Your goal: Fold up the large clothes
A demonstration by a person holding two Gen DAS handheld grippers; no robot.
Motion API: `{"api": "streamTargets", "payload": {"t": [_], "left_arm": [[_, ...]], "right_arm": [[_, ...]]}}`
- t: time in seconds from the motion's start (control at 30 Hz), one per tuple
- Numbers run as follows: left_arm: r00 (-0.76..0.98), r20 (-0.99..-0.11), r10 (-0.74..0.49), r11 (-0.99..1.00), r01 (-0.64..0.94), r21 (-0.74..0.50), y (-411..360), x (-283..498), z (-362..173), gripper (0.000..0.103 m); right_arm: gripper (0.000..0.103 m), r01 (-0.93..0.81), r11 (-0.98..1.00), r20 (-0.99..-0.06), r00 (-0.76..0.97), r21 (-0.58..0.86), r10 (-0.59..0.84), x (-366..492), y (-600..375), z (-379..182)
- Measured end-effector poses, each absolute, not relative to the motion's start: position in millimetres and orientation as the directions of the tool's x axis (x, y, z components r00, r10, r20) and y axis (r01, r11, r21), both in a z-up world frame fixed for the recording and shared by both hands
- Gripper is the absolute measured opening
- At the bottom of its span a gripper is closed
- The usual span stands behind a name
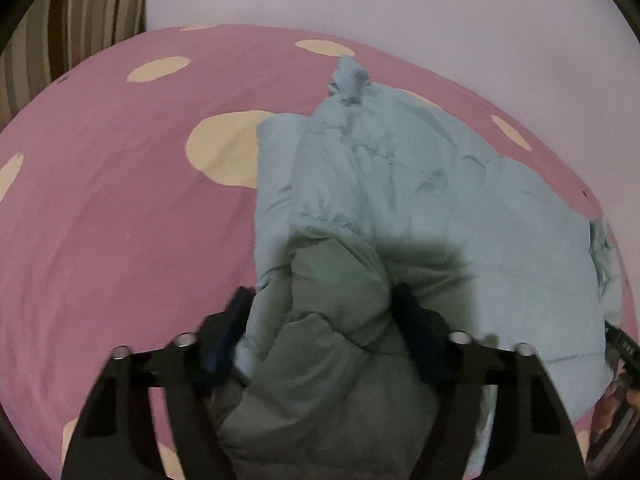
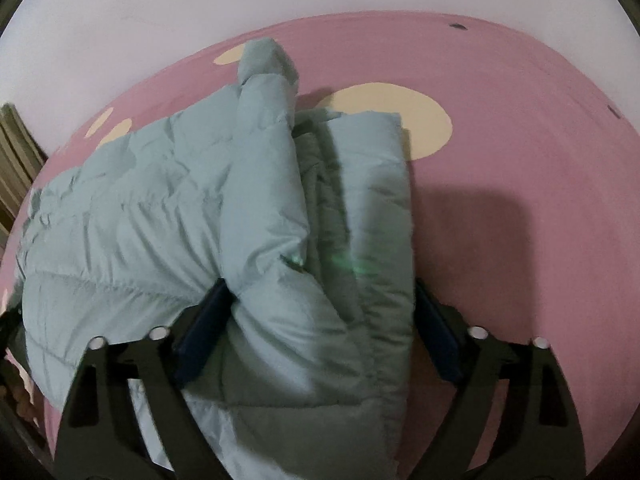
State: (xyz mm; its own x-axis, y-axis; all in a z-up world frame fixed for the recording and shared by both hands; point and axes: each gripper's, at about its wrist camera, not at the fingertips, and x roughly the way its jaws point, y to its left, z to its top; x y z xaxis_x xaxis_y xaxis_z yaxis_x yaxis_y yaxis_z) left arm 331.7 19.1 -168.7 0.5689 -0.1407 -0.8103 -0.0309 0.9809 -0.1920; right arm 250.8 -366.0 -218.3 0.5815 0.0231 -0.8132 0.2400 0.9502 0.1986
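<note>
Between the jaws of each gripper sits a thick bunch of the pale blue-green quilted puffer jacket (image 2: 168,216), which lies on a pink bedsheet with cream spots (image 1: 120,208). Left gripper (image 1: 320,344): jaws stand moderately wide, a padded roll of jacket fills the gap and both dark blue pads touch it; reads as a grip on bulky fabric. Right gripper (image 2: 320,328): jaws wider, folded layers packed between them, left pad pressed into the fabric, right pad against the folded edge; also judged a grip. The jacket's long axis runs away from both grippers toward the far wall, one narrow end bunched up at the far side. From the left gripper the bulk spreads forward and right; from the right gripper, forward and left, so the two hold opposite sides of the near end. Both grippers point steeply down and forward. Neither hand is clearly nearer. Next fold likely carries the near end forward along that axis.
</note>
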Motion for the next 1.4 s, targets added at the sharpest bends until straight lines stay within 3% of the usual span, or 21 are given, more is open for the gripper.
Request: {"api": "streamTargets", "payload": {"t": [0.2, 0.4, 0.67, 1.4], "left_arm": [[0.574, -0.806, -0.149, 0.982, -0.008, -0.187, 12, 329, -168, 0.034], [0.591, -0.794, -0.140, 0.984, -0.003, -0.176, 12, 322, -161, 0.021], [0.601, -0.790, -0.121, 0.986, -0.016, -0.164, 15, 315, -149, 0.014], [0.601, -0.794, -0.092, 0.979, -0.093, -0.183, 50, 267, -129, 0.012]], "right_arm": [[0.036, 0.200, 0.954, -0.800, 0.597, 0.222, 0.061, 249, -350, -216], [0.023, 0.182, 0.957, -0.782, 0.619, 0.227, 0.068, 241, -342, -210], [0.018, 0.171, 0.957, -0.773, 0.630, 0.236, 0.078, 230, -335, -203], [0.017, 0.108, 0.953, -0.765, 0.625, 0.284, 0.157, 180, -299, -196]]}}
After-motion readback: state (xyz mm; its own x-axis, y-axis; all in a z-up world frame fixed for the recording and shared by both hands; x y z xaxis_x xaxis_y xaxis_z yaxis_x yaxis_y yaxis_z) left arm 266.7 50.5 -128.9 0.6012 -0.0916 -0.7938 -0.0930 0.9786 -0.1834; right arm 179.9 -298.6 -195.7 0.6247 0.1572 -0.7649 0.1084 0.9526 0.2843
